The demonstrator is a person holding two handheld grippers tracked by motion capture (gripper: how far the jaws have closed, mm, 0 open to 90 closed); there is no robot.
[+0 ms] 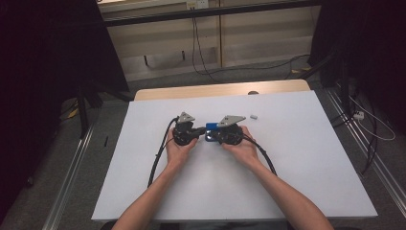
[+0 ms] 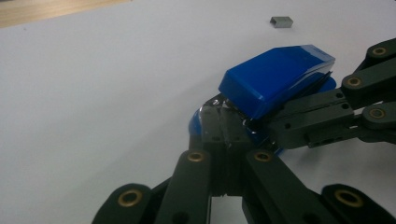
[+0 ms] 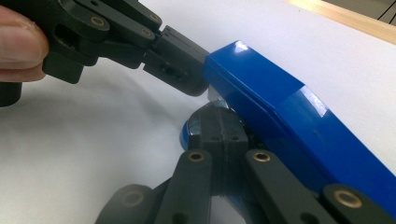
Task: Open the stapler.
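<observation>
A blue stapler (image 1: 210, 127) lies at the middle of the white table (image 1: 287, 167), between my two grippers. Its top cover (image 2: 275, 79) is tilted up off the base. My left gripper (image 2: 224, 123) is shut, its tips pinching the stapler's lower part where a bit of silver metal shows. My right gripper (image 3: 218, 119) is also shut, on the blue base under the raised cover (image 3: 280, 112). In the right gripper view the left gripper (image 3: 194, 74) comes in from the upper left and meets the stapler's end. In the left gripper view the right gripper (image 2: 266, 128) enters from the right.
A small grey strip of staples (image 1: 254, 116) lies on the sheet just beyond and to the right of the right gripper; the strip (image 2: 281, 21) also shows in the left gripper view. The wooden table edge (image 1: 215, 90) runs along the far side. Cables trail from both grippers toward the person.
</observation>
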